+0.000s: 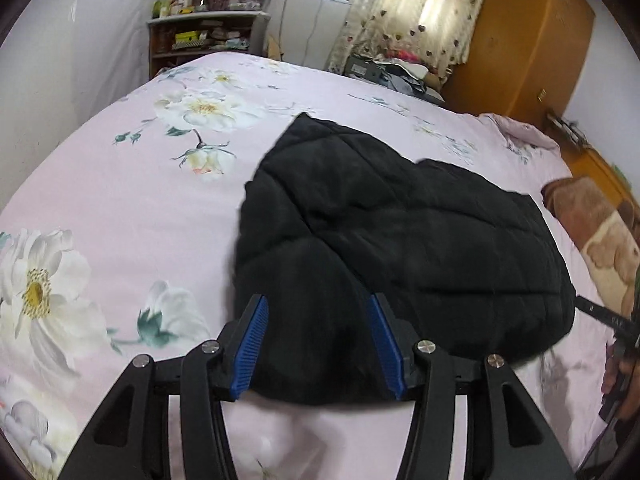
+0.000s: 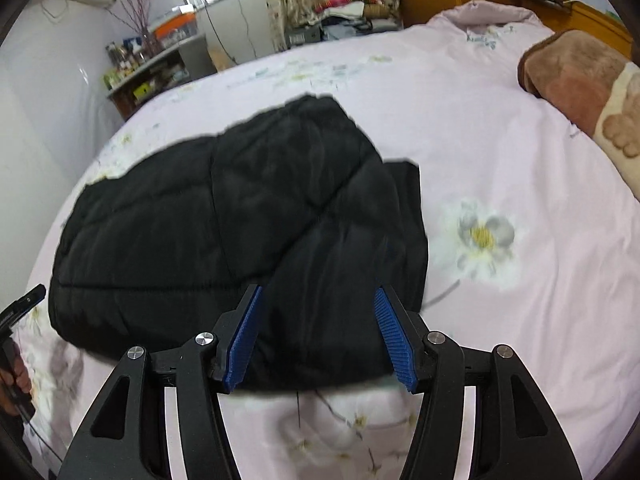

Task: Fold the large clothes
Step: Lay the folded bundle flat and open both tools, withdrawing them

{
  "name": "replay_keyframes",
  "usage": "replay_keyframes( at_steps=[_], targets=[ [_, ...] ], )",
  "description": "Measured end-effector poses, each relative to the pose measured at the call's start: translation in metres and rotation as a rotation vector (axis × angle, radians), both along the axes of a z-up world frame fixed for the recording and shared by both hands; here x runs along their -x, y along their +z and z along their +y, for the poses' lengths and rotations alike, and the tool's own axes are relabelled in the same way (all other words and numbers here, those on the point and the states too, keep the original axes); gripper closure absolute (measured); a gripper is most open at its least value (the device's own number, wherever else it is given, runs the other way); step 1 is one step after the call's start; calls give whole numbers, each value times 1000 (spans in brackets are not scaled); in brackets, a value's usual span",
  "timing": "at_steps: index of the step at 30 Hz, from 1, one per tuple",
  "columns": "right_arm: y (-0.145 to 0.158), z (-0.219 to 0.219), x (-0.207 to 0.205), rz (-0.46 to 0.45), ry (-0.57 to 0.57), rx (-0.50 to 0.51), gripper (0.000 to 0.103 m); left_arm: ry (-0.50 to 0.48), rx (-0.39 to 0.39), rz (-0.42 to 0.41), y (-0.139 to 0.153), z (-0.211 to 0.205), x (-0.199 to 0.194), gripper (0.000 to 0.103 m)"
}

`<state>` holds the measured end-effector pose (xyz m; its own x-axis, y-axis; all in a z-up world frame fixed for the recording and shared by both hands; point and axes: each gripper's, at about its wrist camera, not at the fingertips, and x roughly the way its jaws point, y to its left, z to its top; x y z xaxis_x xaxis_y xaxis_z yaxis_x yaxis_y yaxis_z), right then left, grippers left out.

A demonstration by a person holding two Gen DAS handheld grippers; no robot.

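Note:
A black quilted jacket [image 1: 400, 236] lies folded in a thick bundle on the pink floral bedspread [image 1: 120, 200]. It also shows in the right wrist view [image 2: 224, 220]. My left gripper [image 1: 316, 308] is open, its blue pads [image 1: 252, 344] spread over the jacket's near left edge. My right gripper [image 2: 318, 300] is open, its blue pads [image 2: 394, 344] spread over the jacket's near right edge. Neither pair of fingers holds the cloth. The other gripper's tip shows at the edge of each view [image 1: 608, 316] [image 2: 20, 308].
A brown and cream blanket [image 2: 592, 92] lies at the bed's right side. A cluttered shelf [image 1: 204, 36] stands past the far corner. A wooden wardrobe [image 1: 532, 40], a curtain [image 1: 412, 8] and a clothes pile [image 1: 396, 68] lie beyond the bed.

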<state>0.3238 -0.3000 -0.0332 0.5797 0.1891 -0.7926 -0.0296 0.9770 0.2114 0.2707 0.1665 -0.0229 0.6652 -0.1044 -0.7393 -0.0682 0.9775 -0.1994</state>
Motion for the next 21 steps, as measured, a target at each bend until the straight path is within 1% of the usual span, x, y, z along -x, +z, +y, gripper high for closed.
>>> replay_keyframes(
  at_steps=[3, 6, 10, 15, 18, 21],
  targets=[
    [11, 2, 21, -18, 5, 6, 45, -14, -10, -11, 13, -17, 19, 49],
    [30, 8, 49, -55, 4, 6, 45, -25, -44, -18, 25, -36, 39, 49],
    [53, 20, 91, -101, 16, -12, 45, -35, -37, -21, 38, -58, 68, 48],
    [71, 32, 142, -141, 44, -28, 45, -45, -47, -28, 51, -78, 111, 48],
    [78, 39, 171, -156, 59, -34, 45, -50, -72, -34, 58, -88, 135, 46],
    [83, 44, 196, -151, 66, -37, 45, -57, -81, -25, 65, -96, 159, 46]
  ],
)
